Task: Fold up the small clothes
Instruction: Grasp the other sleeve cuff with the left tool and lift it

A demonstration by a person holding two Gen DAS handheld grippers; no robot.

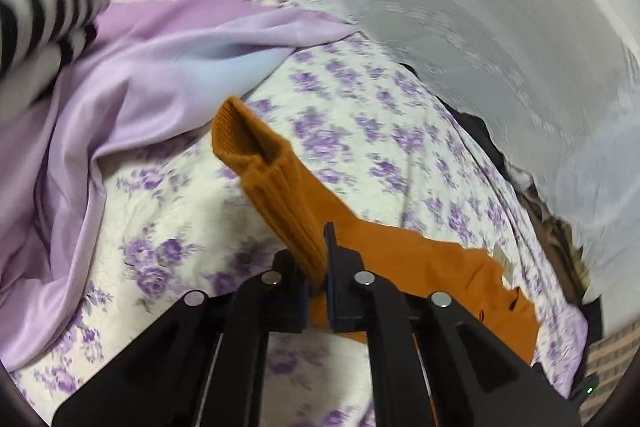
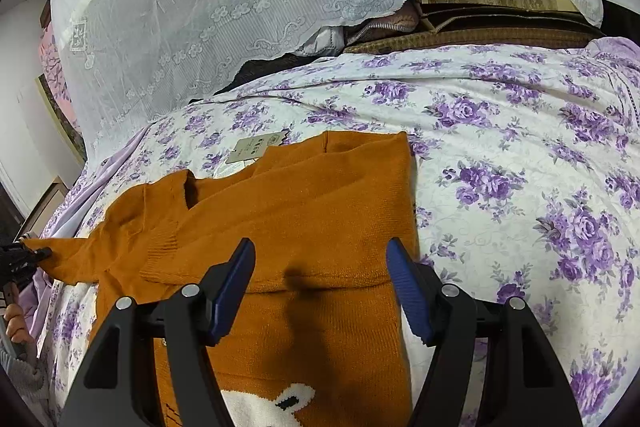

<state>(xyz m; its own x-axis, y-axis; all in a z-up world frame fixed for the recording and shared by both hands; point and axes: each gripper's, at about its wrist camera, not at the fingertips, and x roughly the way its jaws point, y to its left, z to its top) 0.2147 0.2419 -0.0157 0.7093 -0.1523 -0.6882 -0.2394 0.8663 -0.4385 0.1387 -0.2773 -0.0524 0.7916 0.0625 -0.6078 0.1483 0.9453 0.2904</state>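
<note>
A small orange knitted sweater [image 2: 304, 211] with a white animal face lies on the floral bedspread [image 2: 520, 155]. One sleeve is folded across its chest. A paper tag [image 2: 256, 147] lies at its collar. My left gripper [image 1: 318, 267] is shut on the other sleeve [image 1: 280, 187] and lifts it, cuff pointing up and away; in the right wrist view it shows at the far left [image 2: 24, 259]. My right gripper [image 2: 320, 267] is open and empty, just above the sweater's middle.
A lilac satin sheet [image 1: 120, 99] is bunched on the bed's left. A striped garment [image 1: 44, 19] lies beyond it. A white lace cover [image 2: 240, 7] drapes over piled things behind the bed. The floral bedspread stretches out to the right of the sweater.
</note>
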